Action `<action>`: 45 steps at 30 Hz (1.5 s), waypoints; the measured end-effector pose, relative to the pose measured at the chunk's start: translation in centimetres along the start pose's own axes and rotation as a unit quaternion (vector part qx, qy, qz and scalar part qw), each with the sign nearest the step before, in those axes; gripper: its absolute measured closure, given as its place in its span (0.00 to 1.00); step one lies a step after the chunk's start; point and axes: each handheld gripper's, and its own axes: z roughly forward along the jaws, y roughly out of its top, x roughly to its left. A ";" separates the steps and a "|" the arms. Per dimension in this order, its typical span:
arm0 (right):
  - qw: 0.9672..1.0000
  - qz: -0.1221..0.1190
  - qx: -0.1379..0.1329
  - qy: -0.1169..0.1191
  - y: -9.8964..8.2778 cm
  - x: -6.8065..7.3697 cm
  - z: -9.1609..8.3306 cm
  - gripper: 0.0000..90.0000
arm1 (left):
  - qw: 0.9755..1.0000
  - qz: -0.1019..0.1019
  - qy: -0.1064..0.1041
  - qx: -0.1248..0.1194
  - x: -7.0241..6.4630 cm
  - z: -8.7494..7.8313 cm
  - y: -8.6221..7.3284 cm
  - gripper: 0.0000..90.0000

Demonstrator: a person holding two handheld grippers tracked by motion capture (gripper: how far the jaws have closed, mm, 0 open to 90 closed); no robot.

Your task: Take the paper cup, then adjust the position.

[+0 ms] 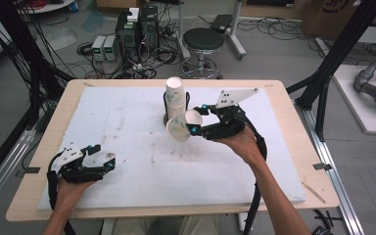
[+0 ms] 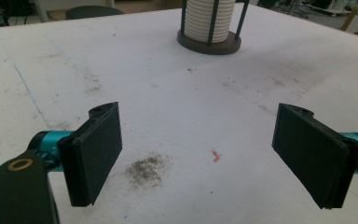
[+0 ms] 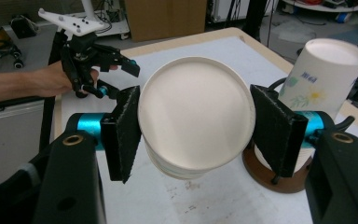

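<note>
My right gripper (image 1: 194, 122) is shut on a white paper cup (image 1: 180, 128) with a green print, held tilted just above the board, close in front of the cup stack. In the right gripper view the cup (image 3: 196, 116) sits between both pads with its round base facing the camera. A stack of the same cups (image 1: 175, 98) stands upright in a dark rod holder (image 3: 279, 177) on a round base; the stack (image 3: 324, 74) is right beside the held cup. My left gripper (image 1: 98, 157) rests low at the board's near left, its jaws open and empty (image 2: 205, 156).
A white foam board (image 1: 127, 127) covers the wooden table (image 1: 293, 117), with scuffs and a dark smudge (image 2: 144, 169) near the left jaws. The cup holder (image 2: 209, 28) stands far ahead of the left gripper. A stool (image 1: 203, 41) and equipment stand beyond the table.
</note>
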 end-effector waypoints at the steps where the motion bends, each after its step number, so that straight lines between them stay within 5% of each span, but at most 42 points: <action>1: 1.000 0.003 0.001 0.001 -0.2 0.0 0.2 0.42 | 1.000 0.000 0.000 -0.001 0.0 0.0 0.0 0.18; 12: 1.000 0.010 -0.004 0.008 -2.0 0.2 1.4 0.42 | 1.000 0.002 0.002 -0.002 -0.1 0.0 0.0 0.18; 45: 1.000 0.009 -0.015 0.015 -2.3 0.5 1.2 0.42 | 1.000 0.000 0.000 -0.004 0.0 -0.1 0.0 0.17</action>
